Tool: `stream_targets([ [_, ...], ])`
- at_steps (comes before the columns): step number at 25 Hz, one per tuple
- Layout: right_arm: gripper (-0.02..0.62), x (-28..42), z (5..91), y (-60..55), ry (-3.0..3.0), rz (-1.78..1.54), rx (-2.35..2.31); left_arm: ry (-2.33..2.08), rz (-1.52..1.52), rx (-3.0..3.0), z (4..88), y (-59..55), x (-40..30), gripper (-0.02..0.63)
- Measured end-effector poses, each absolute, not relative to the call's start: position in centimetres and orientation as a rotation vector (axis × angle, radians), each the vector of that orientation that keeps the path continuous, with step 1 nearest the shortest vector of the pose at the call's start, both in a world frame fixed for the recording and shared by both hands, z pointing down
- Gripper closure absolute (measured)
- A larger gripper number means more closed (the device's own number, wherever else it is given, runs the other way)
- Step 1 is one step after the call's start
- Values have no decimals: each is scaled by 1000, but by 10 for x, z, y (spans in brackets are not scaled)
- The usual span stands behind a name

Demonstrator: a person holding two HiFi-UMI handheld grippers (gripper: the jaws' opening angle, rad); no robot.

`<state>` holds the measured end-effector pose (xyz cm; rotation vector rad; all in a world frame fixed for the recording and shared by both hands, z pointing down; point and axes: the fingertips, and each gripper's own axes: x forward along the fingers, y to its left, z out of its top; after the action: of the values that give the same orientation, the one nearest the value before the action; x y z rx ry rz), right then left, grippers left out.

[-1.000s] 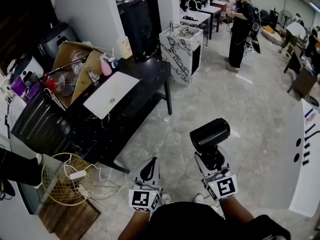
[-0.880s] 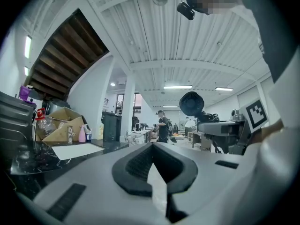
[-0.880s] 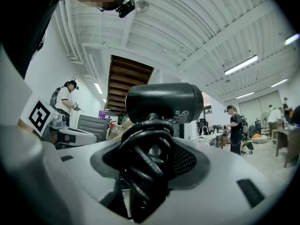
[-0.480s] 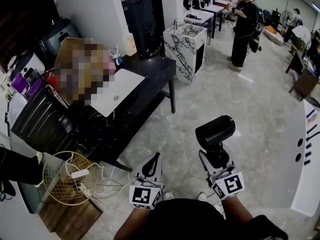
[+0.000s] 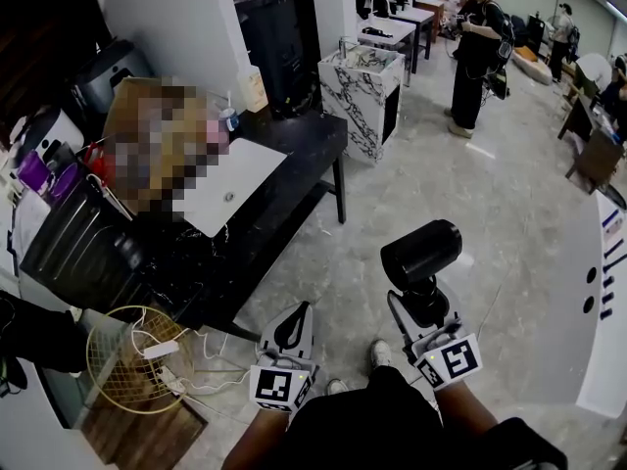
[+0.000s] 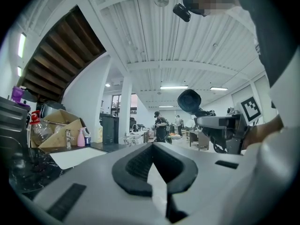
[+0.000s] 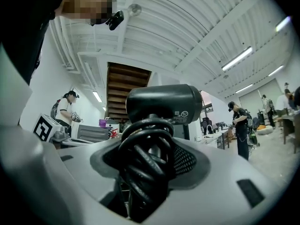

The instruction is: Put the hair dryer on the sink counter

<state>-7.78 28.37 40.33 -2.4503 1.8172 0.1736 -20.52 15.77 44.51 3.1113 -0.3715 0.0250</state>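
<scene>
Between the fingers of the right gripper (image 5: 423,304), clamped on its cord-wrapped handle, the hair dryer (image 5: 421,253) has edged forward with the person's step, the left gripper (image 5: 300,313) stays pinched together and empty, and the sink counter (image 5: 306,140) is still well apart, far left, so the carry likely continues.

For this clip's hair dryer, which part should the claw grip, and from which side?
The cord-wrapped handle, approached from its free end, as the right claw does here. The hair dryer has a bulky barrel lying crosswise beyond the jaws, probably too wide to clamp. The narrower handle runs back between the jaws, and its coiled cord likely gives them some bite.
</scene>
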Motion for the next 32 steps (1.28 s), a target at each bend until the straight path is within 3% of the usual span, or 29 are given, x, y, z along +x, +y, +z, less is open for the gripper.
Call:
stream_targets([
  [22,339,73,410,174,2033,144,-2378,-583,16,3101,441,61,-50,612],
  [32,339,115,418,127,2177,82,-2269,-756,36,3028,450,28,-21,612],
])
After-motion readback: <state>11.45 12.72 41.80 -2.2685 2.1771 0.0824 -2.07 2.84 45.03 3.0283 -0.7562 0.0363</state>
